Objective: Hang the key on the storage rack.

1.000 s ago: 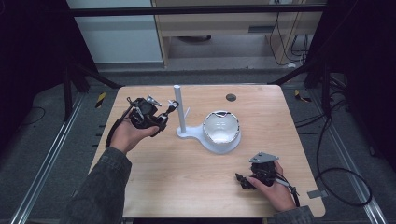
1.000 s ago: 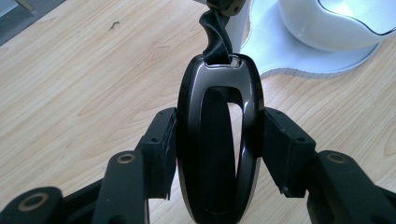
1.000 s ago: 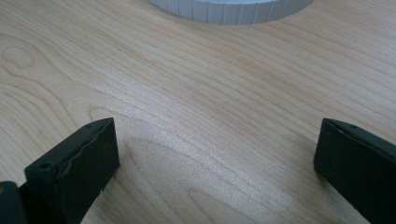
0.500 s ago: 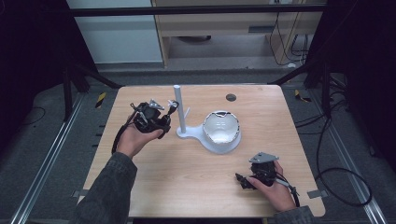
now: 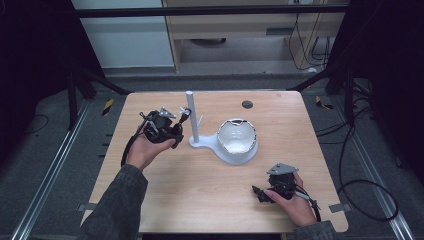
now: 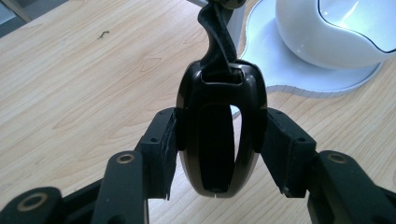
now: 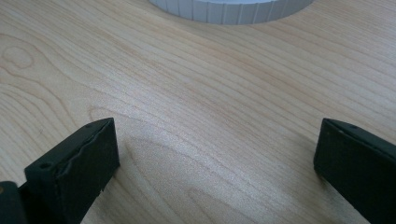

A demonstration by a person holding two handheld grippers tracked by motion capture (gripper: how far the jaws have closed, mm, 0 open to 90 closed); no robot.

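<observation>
While the right gripper (image 5: 261,192) rests low on the table (image 5: 200,200) near its front right edge, jaws wide apart with only bare wood between them, the left gripper (image 5: 181,120) is clamped on a black key fob (image 6: 219,135), pads pressing both its sides. The fob's strap (image 6: 217,37) runs up toward the white stand's post (image 5: 191,120). Fob is held just beside that post, left of the white bowl (image 5: 237,136) on the stand's base (image 5: 210,145).
</observation>
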